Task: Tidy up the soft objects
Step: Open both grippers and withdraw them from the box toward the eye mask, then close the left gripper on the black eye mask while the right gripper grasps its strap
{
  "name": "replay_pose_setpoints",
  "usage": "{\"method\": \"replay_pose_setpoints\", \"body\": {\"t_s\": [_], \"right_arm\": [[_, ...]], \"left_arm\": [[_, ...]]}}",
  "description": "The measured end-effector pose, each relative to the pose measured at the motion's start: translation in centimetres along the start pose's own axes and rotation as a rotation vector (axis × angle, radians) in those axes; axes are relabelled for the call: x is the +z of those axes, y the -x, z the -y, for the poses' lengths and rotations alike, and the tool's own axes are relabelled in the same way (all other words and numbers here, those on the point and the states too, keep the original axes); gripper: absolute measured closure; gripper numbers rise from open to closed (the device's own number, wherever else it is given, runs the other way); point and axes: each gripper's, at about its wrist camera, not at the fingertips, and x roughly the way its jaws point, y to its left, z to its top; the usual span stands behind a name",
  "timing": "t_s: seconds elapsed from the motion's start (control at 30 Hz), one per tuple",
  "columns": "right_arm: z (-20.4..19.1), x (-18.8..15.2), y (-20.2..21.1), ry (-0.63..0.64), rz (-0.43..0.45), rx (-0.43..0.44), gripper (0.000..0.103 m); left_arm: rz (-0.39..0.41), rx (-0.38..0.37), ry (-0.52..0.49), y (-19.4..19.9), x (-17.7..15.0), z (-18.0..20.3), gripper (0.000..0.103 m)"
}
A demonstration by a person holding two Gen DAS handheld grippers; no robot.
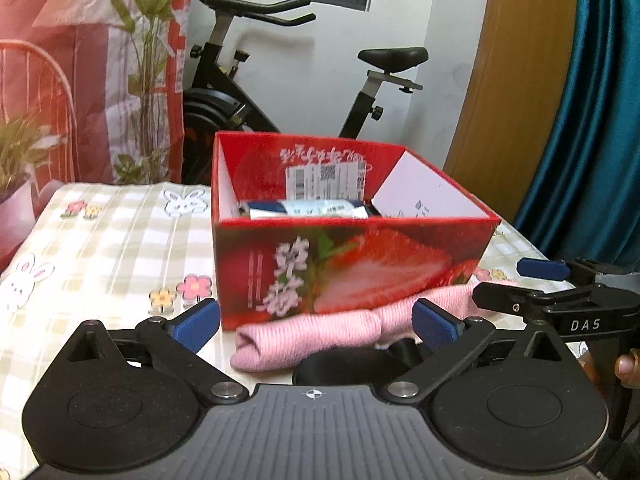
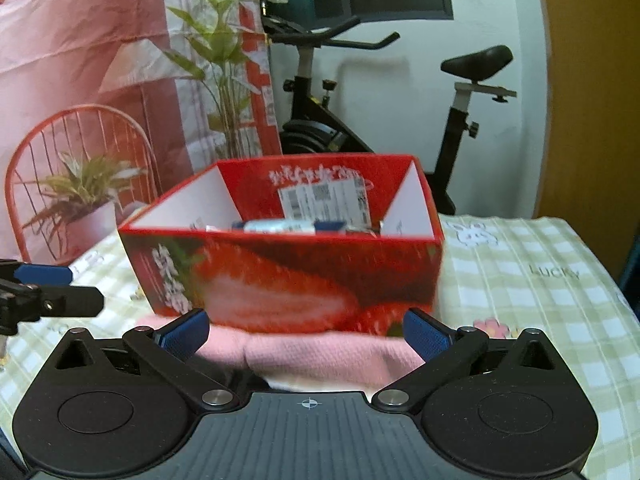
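Crosswise, pink knit roll [image 1: 320,330] lies along red box [image 1: 352,268] front.

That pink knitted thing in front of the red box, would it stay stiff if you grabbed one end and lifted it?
Probably not. The pink knit looks soft and folded over at its left end, so it would likely droop and unfold. It seems light for its size. Its ribbed surface should grip well rather than slip, and lying flat it is unlikely to roll.
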Motion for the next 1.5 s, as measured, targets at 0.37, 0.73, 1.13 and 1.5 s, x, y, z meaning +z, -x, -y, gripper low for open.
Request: {"method": "replay_pose_setpoints", "body": {"t_s": [0.37,0.73,1.13,1.5], "right_arm": [[0.1,-4.5,-0.2,-0.009,-0.046,-0.016,0.0],[0.3,-5.7,-1.7,-0.021,-0.128,-0.025,0.0],[1.4,-6.5,-2.0,-0.103,-0.192,-0.026,0.0],[1.8,-6.9,-2.4,-0.144,-0.215,0.006,0.0]], "left_arm": [[-0.044,0.024,0.046,-0.4,-2.8,-0.3,0.0],[-0.084,0.0,0.078,-1.8,-4.1,-0.4,0.003],[-0.145,-0.064,0.148,-5.1,-4.3,-1.1,0.013],[-0.131,-0.079,0.116,-4.6,-4.5,0.0,0.059]]}}
